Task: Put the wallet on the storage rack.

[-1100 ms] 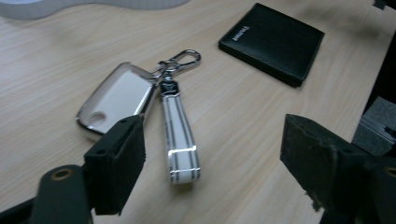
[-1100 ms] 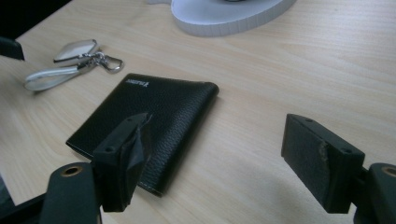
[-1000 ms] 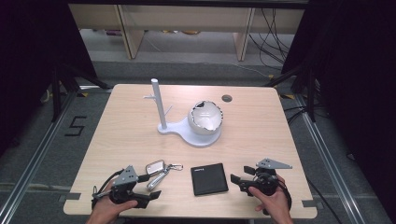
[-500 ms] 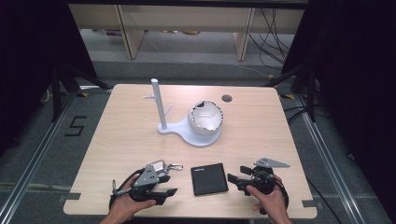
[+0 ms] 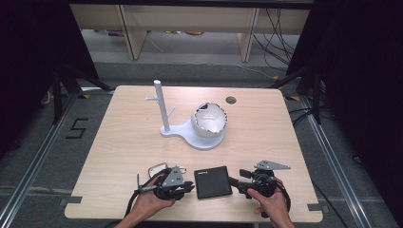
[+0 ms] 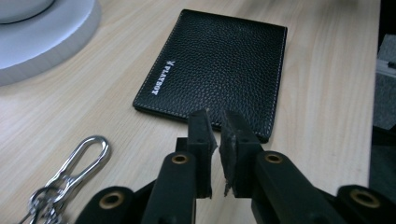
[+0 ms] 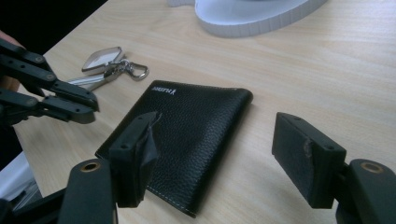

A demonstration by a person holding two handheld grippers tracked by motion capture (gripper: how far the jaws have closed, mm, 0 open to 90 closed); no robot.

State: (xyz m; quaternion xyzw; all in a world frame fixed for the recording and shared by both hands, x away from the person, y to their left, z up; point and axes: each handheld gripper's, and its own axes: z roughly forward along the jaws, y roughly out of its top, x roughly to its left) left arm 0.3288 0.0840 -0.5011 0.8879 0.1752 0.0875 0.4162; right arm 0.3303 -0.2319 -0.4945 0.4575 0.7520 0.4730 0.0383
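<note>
Table: wallet, keys, stand

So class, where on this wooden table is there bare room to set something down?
The pale wooden table is bare left of the white post stand and along its right side. The near edge is crowded: silver keyring, black leather wallet, both claws.

Black wallet flat on tabletop under the wide-open right tool, jaws just been closing; keys beyond, left tool alongside, closed.
</note>
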